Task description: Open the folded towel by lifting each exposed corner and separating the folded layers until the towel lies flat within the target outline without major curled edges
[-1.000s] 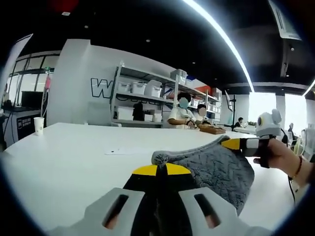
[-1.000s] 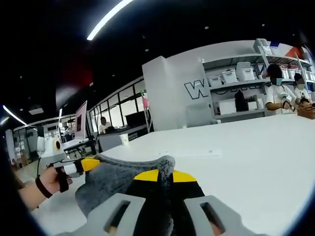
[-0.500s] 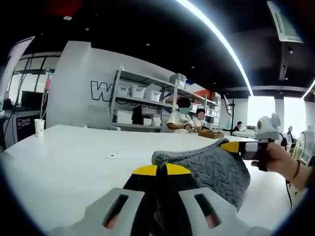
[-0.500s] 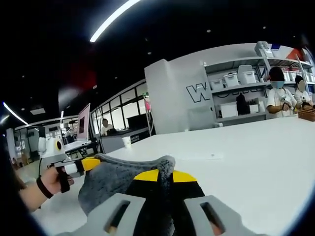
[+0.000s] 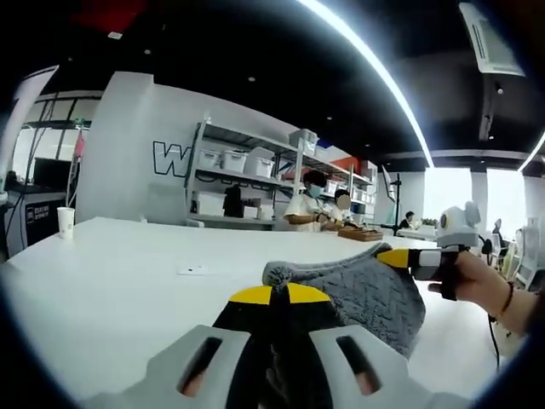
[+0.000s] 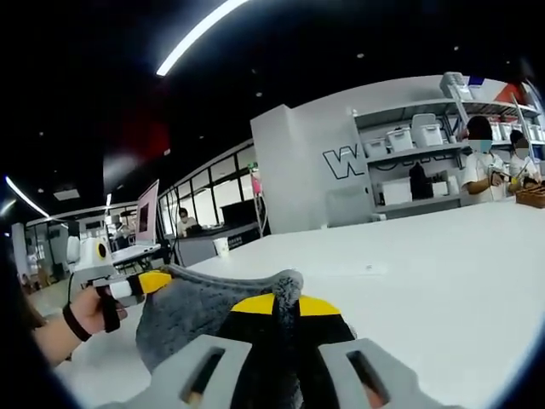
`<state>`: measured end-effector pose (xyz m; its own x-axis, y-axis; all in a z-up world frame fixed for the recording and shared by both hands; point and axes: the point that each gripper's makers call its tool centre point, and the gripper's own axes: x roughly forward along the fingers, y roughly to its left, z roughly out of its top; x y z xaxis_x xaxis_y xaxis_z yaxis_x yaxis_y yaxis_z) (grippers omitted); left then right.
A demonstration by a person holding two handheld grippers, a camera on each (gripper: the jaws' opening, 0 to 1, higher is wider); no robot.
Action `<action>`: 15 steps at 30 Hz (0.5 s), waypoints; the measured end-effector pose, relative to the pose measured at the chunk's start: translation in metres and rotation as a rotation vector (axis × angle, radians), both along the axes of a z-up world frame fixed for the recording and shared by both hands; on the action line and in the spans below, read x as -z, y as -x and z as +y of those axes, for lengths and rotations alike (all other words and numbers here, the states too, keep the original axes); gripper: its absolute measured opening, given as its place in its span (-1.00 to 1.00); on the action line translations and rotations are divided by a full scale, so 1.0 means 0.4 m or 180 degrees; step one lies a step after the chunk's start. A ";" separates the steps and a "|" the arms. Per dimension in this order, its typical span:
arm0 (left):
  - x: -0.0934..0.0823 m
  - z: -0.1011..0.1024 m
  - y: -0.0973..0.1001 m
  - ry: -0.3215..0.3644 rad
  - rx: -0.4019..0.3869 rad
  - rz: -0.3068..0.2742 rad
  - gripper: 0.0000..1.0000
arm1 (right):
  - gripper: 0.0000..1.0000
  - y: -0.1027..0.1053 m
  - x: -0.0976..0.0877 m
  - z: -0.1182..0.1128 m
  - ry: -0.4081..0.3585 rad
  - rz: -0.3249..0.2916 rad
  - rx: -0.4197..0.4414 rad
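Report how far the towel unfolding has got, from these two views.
Done: both grippers have a grip on the grey towel. The left gripper is shut on one corner, the right gripper on another.
In hand: the towel hangs stretched between them, above the white table.
Left: laying it flat. No target outline can be made out, and the hanging part still sags.

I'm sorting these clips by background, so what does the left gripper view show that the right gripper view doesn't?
Left gripper view: the right gripper pinching the grey towel, and bright windows. Right gripper view: the left gripper on the towel's other corner, and a monitor. Shared: the white table, a paper cup, the storage shelves.
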<state>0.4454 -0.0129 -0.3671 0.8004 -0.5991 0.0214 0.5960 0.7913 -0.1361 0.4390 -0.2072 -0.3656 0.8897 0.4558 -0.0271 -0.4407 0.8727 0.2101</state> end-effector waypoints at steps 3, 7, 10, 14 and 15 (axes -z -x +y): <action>0.002 0.005 0.004 0.0071 0.0011 0.0031 -0.95 | -1.00 -0.002 0.008 0.005 0.0037 0.0017 -0.0010; -0.001 0.002 0.009 0.0066 0.0029 0.0006 -0.95 | -1.00 0.001 0.005 0.003 0.0057 -0.0003 -0.0001; -0.009 0.000 0.020 0.0028 0.0059 -0.0045 -0.95 | -1.00 0.012 0.005 0.002 0.0019 -0.0009 -0.0026; -0.007 0.001 0.030 -0.0001 0.0069 -0.0078 -0.95 | -1.00 0.022 0.006 0.004 -0.0001 -0.0025 -0.0032; -0.007 0.002 0.029 0.0000 0.0065 -0.0075 -0.95 | -1.00 0.023 0.005 0.005 0.0000 -0.0036 -0.0036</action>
<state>0.4336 -0.0120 -0.3644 0.7872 -0.6154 0.0401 0.6151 0.7789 -0.1219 0.4297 -0.2053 -0.3675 0.8848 0.4657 -0.0170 -0.4528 0.8677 0.2051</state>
